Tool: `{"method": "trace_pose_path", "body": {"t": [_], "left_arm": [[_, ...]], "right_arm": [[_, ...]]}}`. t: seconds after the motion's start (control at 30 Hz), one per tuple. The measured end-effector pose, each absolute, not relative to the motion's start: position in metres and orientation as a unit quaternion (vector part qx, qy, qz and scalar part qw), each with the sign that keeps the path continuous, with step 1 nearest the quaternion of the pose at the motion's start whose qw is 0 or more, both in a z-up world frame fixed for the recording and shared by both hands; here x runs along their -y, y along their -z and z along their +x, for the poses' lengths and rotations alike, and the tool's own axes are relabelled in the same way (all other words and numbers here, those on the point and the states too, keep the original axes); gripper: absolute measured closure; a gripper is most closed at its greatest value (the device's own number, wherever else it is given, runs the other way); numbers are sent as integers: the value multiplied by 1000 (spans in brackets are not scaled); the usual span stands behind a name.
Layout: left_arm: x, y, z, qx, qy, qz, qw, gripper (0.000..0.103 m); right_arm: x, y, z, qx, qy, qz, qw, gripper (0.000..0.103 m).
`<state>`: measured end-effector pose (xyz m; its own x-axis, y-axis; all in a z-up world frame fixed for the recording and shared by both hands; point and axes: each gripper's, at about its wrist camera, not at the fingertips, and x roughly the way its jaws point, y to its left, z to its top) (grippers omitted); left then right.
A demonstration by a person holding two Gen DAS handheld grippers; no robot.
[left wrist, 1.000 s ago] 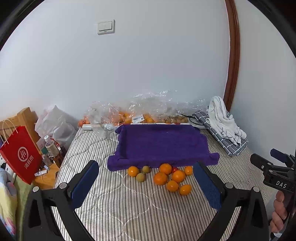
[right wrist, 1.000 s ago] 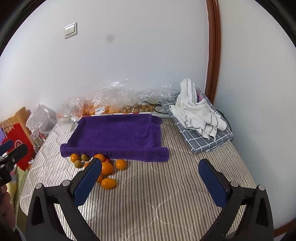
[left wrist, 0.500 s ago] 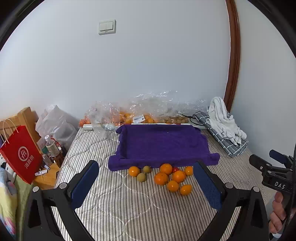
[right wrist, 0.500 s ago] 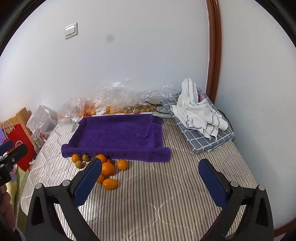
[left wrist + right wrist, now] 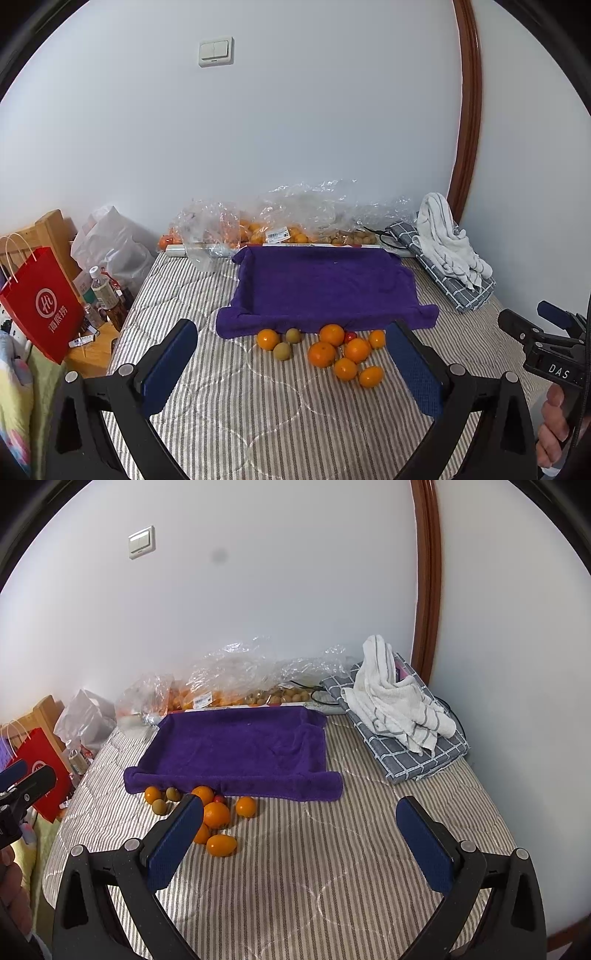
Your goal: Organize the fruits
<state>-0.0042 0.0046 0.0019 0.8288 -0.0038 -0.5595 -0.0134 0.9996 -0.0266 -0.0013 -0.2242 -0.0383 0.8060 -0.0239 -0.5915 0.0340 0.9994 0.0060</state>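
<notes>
**A:** Start with your left wrist view. What step are you on?

**B:** By my reading, the very start. Your left gripper (image 5: 291, 363) hangs above the striped bed (image 5: 258, 413) with its jaws wide apart and nothing between them. The fruit pile (image 5: 332, 350) lies loose on the bed just in front of the purple towel tray (image 5: 321, 284), touching its near edge: oranges (image 5: 322, 353), two greenish-brown fruits (image 5: 282, 350), and one small red fruit (image 5: 350, 336) tucked among the oranges. The tray holds nothing yet.

**A:** And the right wrist view?

**B:** Your right gripper (image 5: 299, 843) also has its jaws spread and empty. It looks at bare bed to the right of the pile; the pile sits behind your left finger (image 5: 173, 843), which hides part of it, so I can't count the fruit from here.

**A:** So what does the next move call for?

**B:** I'd judge a reach forward and down to one fruit on the pile's rim. The oval orange fruit (image 5: 221, 844) nearest you stands clearest of the rest. Keep the jaws wide until they straddle it, close gently since round fruit may roll on soft bedding, then carry it over the tray's raised front edge.
</notes>
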Motion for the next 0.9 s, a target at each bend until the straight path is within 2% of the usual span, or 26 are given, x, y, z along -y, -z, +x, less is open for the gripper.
{"method": "trace_pose_path", "body": {"t": [0.9], "left_arm": [[-5, 6, 1, -296, -7, -7, 955, 0]], "right_arm": [[214, 44, 4, -308, 11, -8, 951, 1]]}}
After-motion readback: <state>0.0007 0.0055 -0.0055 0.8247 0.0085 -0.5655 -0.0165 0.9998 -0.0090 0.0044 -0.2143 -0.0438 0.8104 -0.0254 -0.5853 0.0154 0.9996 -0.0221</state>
